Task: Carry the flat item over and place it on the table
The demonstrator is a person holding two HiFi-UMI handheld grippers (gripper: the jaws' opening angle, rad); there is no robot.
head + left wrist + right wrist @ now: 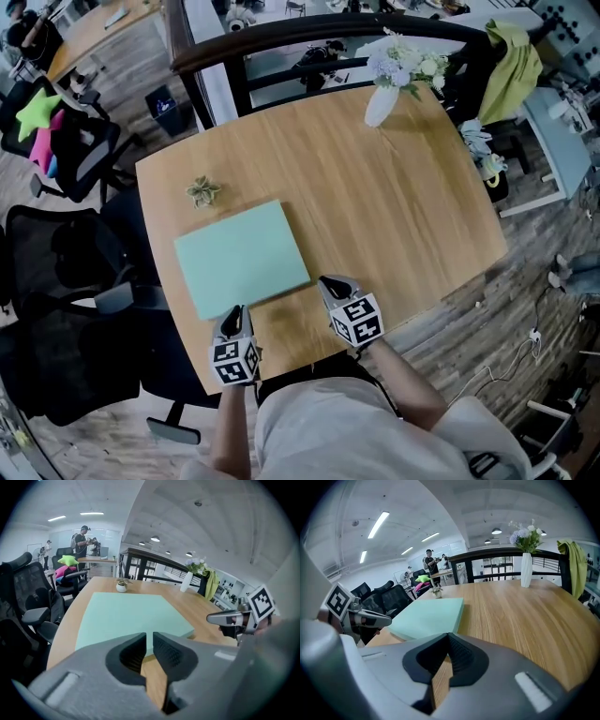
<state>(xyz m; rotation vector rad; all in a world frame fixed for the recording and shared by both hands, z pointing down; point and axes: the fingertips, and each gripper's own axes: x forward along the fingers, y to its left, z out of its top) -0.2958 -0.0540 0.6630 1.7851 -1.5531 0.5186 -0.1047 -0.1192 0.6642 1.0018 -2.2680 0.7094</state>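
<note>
Flat mint slab [242, 258] on wooden table [394, 206]; left claw [146, 637] barely parted, right claw [447, 637] clenched

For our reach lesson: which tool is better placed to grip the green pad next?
Probably left. The left tool sits at the pad's near edge, with the pad straight ahead. The right tool is past its corner, over bare table.
</note>
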